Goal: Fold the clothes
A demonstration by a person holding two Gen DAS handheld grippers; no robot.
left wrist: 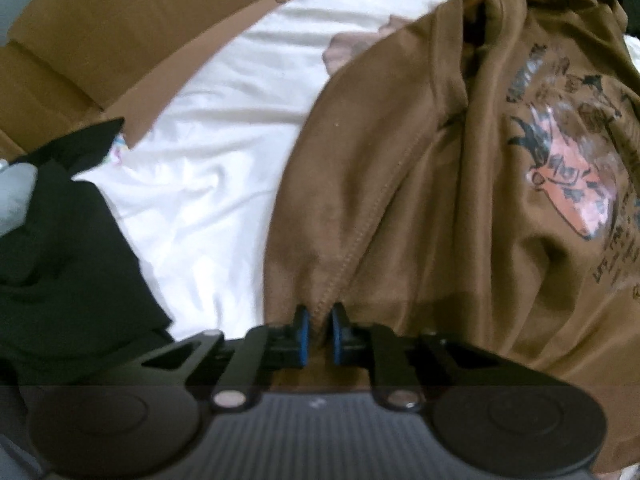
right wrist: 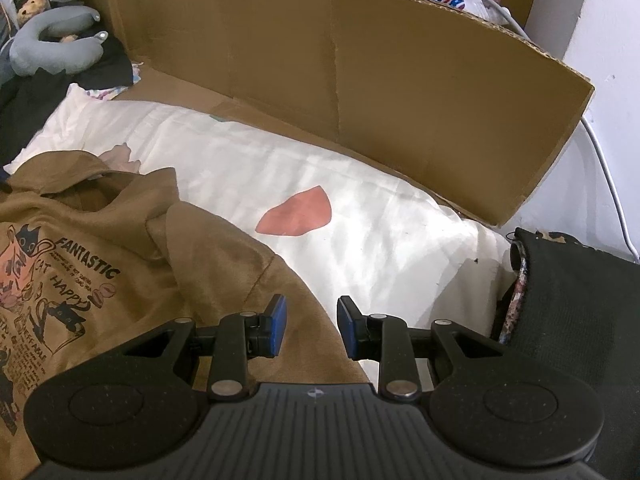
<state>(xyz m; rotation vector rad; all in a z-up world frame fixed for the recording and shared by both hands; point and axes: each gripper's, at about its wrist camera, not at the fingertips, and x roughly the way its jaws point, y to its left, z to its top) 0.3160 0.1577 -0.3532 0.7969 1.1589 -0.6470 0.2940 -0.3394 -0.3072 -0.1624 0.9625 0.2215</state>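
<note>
A brown hoodie (left wrist: 420, 160) with a cat print lies crumpled on a white sheet (left wrist: 208, 160). My left gripper (left wrist: 319, 326) points steeply down at its near edge, and the blue pads pinch a stitched seam fold of the brown fabric. In the right wrist view the hoodie (right wrist: 100, 240) fills the lower left, print facing up, with its hood toward the back. My right gripper (right wrist: 312, 326) stands open just above the hoodie's right edge, where the fabric meets the sheet (right wrist: 380, 220). Nothing is gripped between its pads.
A cardboard wall (right wrist: 400, 80) borders the sheet at the back. A black garment (left wrist: 60, 260) lies left of the hoodie. Dark cloth (right wrist: 568, 300) sits at the right edge of the sheet. A grey neck pillow (right wrist: 48, 48) and other clutter lie at the far left.
</note>
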